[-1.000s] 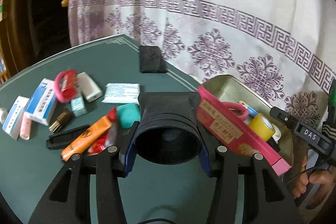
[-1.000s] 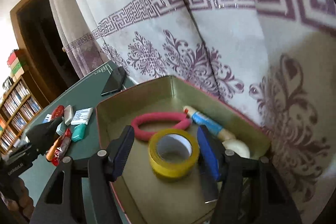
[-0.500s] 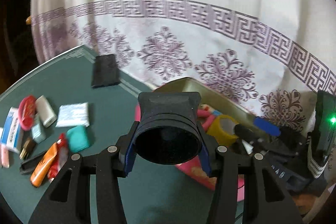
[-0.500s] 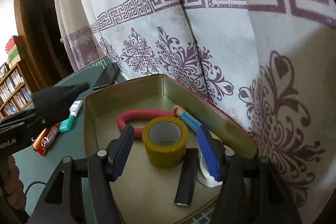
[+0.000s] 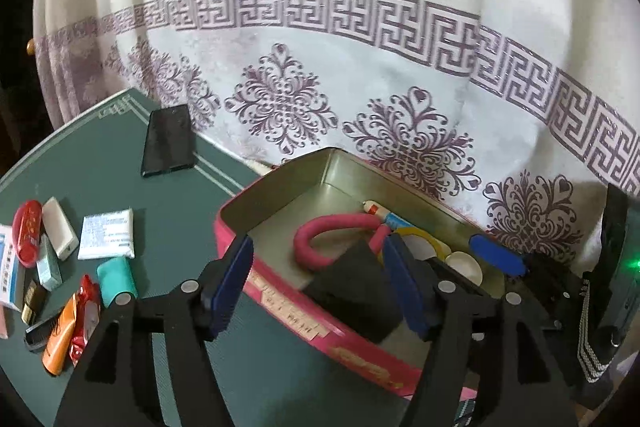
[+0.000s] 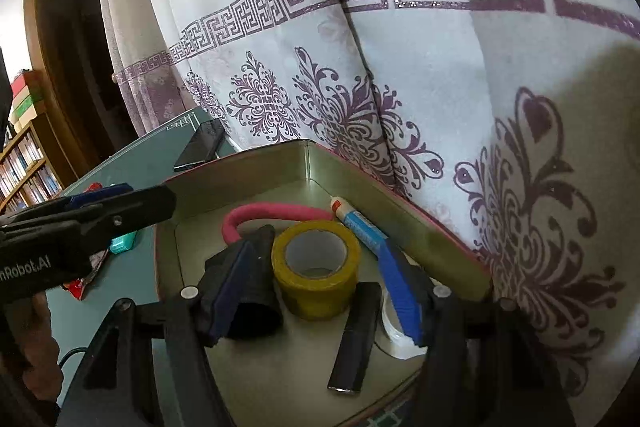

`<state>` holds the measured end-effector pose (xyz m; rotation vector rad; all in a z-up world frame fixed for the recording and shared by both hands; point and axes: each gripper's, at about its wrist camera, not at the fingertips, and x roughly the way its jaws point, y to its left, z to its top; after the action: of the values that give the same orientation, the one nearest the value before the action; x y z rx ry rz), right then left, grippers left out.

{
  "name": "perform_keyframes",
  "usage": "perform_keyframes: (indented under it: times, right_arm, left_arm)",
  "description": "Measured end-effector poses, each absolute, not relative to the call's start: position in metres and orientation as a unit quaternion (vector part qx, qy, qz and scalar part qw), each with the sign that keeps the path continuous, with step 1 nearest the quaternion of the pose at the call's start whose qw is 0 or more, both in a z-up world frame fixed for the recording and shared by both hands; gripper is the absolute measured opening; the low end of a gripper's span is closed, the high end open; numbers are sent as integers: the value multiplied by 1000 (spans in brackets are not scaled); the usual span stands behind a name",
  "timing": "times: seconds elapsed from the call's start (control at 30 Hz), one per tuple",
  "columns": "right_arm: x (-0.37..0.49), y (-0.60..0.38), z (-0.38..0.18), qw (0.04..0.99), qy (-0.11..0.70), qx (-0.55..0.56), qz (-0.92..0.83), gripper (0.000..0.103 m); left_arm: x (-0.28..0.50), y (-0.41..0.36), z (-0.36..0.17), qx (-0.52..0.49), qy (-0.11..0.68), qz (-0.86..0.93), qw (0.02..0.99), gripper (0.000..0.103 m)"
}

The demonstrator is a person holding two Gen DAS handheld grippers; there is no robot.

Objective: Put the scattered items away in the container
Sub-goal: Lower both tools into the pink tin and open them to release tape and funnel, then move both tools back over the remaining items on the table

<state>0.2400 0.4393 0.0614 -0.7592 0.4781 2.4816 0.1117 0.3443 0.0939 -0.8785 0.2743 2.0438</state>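
1. Left to do, at the far left of the desk (image 5: 112, 379) in the left wrist view: a heap of loose items lies well apart from the tin. It holds a blue-and-white box (image 5: 9, 277), a red oval case (image 5: 27, 233), a white block (image 5: 60, 229), a white sachet (image 5: 106, 233), a teal case (image 5: 117, 281), an orange tube (image 5: 60, 337) and a red wrapper (image 5: 85, 315).
2. A black phone (image 5: 169, 140) lies apart at the desk's far edge; I judge it may not belong to the tidying.
3. The left gripper (image 5: 316, 283) hangs over the tin's near left corner, its jaws opening; the black funnel-shaped piece (image 5: 352, 291) lies on the tin floor between them, and no pad presses on it.
4. Done so far: the pink-sided tin (image 5: 280, 297) also holds a pink foam loop (image 6: 276, 213), a yellow tape roll (image 6: 316, 269), a blue-and-white glue tube (image 6: 360, 221), a flat black bar (image 6: 356, 339) and a white tape roll (image 6: 394, 333). By my reckoning, roughly half the things are in.
5. The right gripper (image 6: 316, 299) is open and opening further, straddling the yellow roll without touching it.
6. The desk is dark green with a pale border line.
7. A white curtain (image 6: 400, 67) with purple key-pattern trim hangs just behind the tin; a doorway and bookshelves (image 6: 24, 163) stand at the left of the right wrist view.
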Motion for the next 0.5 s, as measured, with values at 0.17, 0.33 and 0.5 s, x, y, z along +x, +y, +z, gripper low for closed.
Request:
perform_keyframes:
  times: [0.17,0.33,0.5]
  right_arm:
    - [240,437,63,249,176,-276,911,71]
    - [237,430,67,246,174,-268,915,73]
    - [232,419,73,235,169,-263,920,74]
  left_arm:
    - [101,330,90,-370,91,822,423,70]
    - [96,317,87,-377,88,826,410,70]
    - [88,299,84,-385,78,831,394,70]
